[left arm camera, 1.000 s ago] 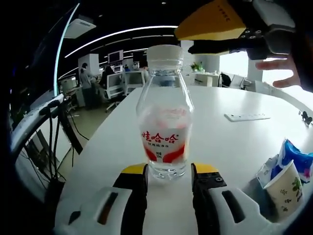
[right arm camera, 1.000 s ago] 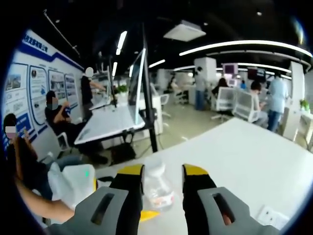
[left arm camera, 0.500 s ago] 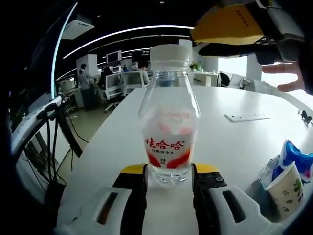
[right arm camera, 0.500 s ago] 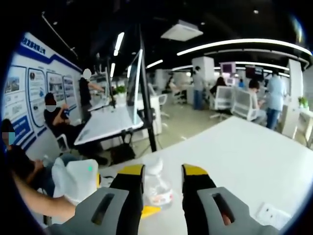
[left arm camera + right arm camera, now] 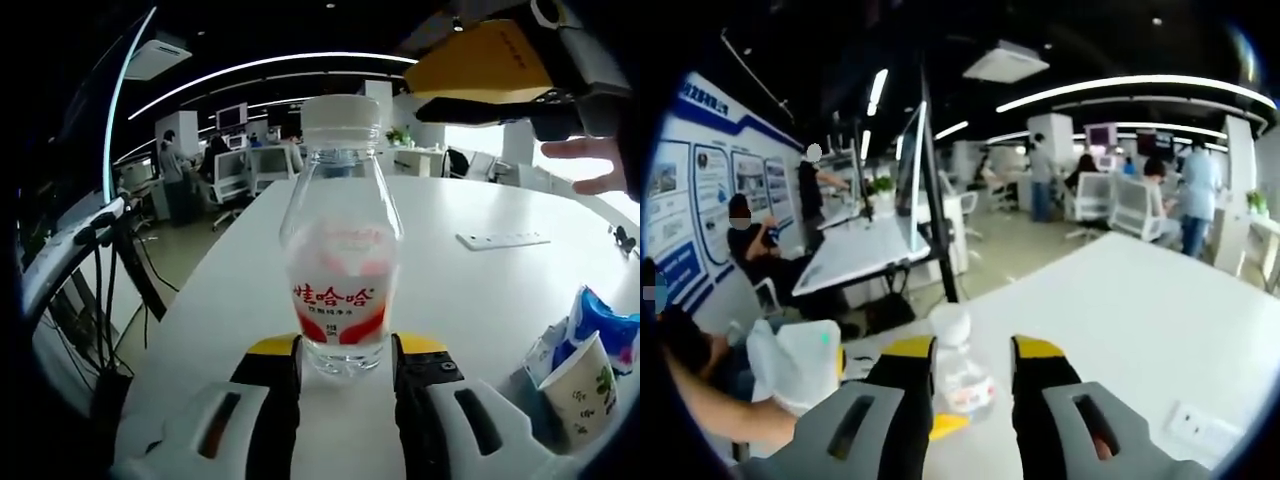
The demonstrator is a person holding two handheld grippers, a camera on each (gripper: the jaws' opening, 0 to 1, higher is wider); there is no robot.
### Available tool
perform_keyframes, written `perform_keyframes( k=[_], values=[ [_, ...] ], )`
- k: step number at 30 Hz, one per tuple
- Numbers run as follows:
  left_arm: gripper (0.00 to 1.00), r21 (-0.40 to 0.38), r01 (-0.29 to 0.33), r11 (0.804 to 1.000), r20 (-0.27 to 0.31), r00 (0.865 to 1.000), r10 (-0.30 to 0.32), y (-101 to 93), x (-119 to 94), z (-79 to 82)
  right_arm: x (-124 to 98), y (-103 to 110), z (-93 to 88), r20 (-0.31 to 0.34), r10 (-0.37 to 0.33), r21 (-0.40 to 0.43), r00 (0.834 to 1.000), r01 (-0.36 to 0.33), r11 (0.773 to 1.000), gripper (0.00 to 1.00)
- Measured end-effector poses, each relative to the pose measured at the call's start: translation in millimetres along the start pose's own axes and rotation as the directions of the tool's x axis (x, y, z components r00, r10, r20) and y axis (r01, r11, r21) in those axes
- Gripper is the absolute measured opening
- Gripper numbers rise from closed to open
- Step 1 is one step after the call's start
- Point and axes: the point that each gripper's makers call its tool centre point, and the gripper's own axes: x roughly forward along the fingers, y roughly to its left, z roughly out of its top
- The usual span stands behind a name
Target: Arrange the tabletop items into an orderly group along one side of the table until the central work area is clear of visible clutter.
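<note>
Left gripper [image 5: 346, 346] low and level, yellow-tipped fingers [image 5: 276, 348] parted with a gap between; right gripper [image 5: 962, 346] same deal, fingers [image 5: 1038, 350] spread; also up top right in left gripper view, held by a bare hand [image 5: 592, 165] with loose fingers.

- Office lit by long ceiling light strips [image 5: 270, 65]; bright white arcs, slightly blown out in both views.
- Windows [image 5: 480, 130] at upper right of left gripper view overexposed, pure white glare, no detail.
- White table [image 5: 480, 290] evenly bright, w/ only a faint soft shadow under the bottle [image 5: 341, 240].
- Bottle sharp in left gripper view; clear plastic shows small highlights, label legible.
- Right gripper view softer overall, background desks & people blurred; bottle [image 5: 958, 365] there hazy.
- Strong fisheye bend: straight lines curve toward edges, esp. pole [image 5: 935, 215] & light strips.
- Ceiling mostly dark betw. lights.
</note>
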Motion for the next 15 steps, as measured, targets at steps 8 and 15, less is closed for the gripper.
perform_keyframes(
  k=[8, 15],
  values=[
    [0.34, 0.002, -0.002, 1.0, -0.005, 1.0, 0.002, -3.2, -2.4, -2.0, -12.0, -6.8, -11.3, -0.011, -0.026, 0.025, 1.0, 0.026, 0.999, 0.26],
    [0.36, 0.001, 0.001, 1.0, -0.005, 1.0, -0.001, -6.0, -3.6, -3.8, -22.6, -9.5, -30.2, -0.032, -0.041, 0.052, 0.999, 0.043, 0.998, 0.28]
  ],
)
